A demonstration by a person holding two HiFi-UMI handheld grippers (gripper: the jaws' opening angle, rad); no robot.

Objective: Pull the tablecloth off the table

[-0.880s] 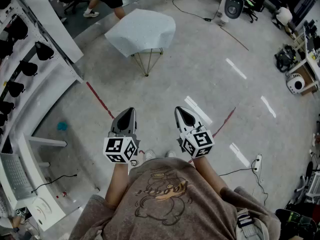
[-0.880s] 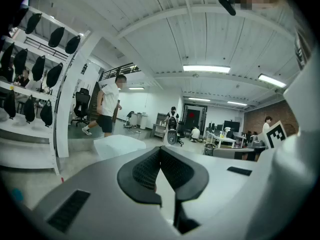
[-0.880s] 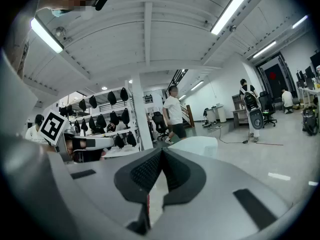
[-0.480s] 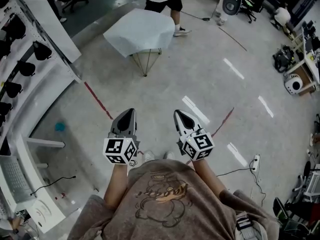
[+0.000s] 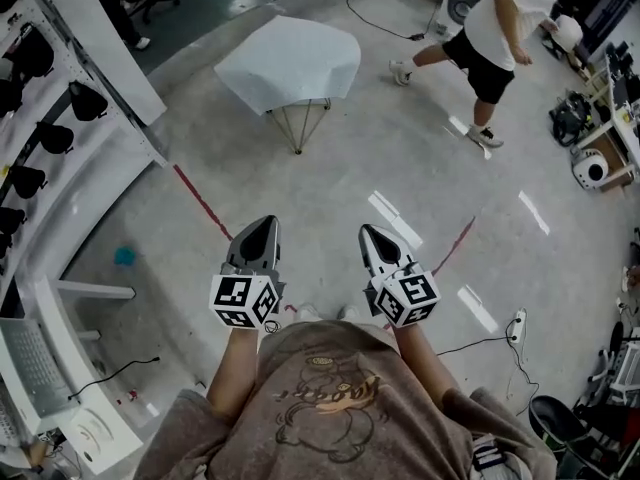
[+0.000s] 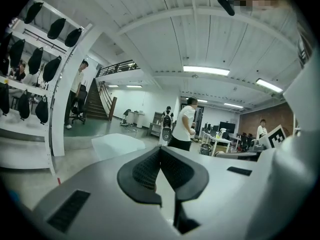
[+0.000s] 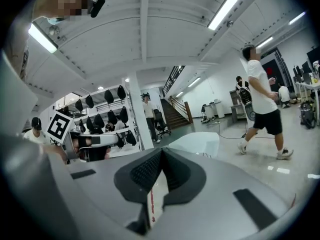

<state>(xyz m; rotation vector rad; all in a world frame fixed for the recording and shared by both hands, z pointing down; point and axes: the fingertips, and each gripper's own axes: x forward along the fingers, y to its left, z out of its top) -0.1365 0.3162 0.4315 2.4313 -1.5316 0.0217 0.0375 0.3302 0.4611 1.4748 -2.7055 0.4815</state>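
Person in a white shirt [image 5: 505, 30] has crossed from behind the table to far right. Left tongs [image 5: 261, 225], right tongs [image 5: 371, 234]: both closed, empty. Pale white fabric tablecloth [image 5: 290, 63] drapes the wire-legged tabletop [image 5: 298, 126], well ahead of both.

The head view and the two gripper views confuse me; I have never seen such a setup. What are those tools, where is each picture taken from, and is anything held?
There is no robot: a person holds a two-jaw tool in each hand. The head view looks down from a camera on that person's head. It shows the left gripper and the right gripper, each with a marker cube, above a grey floor. The other two pictures come from cameras riding on each gripper, looking along its jaws. In both, the jaws are together with nothing between them, so nothing is held. Ahead stands a small table covered by a white tablecloth; the grippers are well short of it. A passer-by is in mid-stride at the right.
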